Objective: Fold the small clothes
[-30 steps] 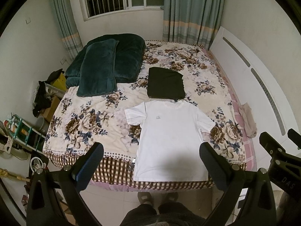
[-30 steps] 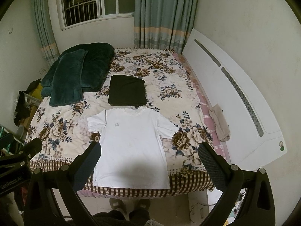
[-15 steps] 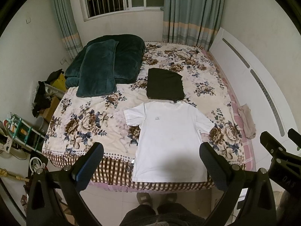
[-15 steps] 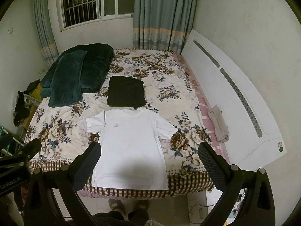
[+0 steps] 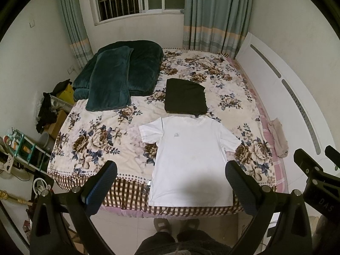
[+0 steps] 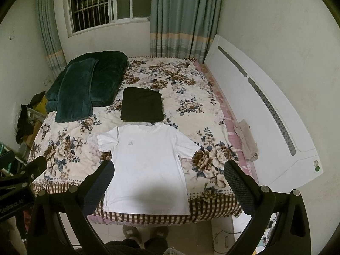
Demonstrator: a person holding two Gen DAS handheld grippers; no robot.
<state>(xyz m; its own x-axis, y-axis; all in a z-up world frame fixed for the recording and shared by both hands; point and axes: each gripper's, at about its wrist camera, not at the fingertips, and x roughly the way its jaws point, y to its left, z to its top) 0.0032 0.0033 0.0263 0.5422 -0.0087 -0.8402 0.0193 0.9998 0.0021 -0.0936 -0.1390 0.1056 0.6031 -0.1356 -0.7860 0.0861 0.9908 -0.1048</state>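
On bed edge white tee (image 5: 191,161) lies flat, thin and limp; I'd pinch hem corners w/ left gripper (image 5: 170,180) & right gripper (image 6: 169,180), both wide open, empty.

— What colour is the T-shirt (image 5: 192,159)?

— White, with a small pale grey mark on the chest. The folded garment (image 5: 184,96) just above its collar is black.

— And the bedspread (image 5: 102,140)?

— Cream, printed with brown and dark blue flowers; its near border is a brown-and-white check under a row of brown dots (a pink checked sheet (image 6: 235,146) shows along the right edge).

— The bedding at the far left?

— The quilt (image 5: 136,68) and pillow (image 5: 109,80) are deep teal. The curtains (image 6: 182,17) are grey-green with a peach band, the headboard (image 6: 261,114) white with grey slots.
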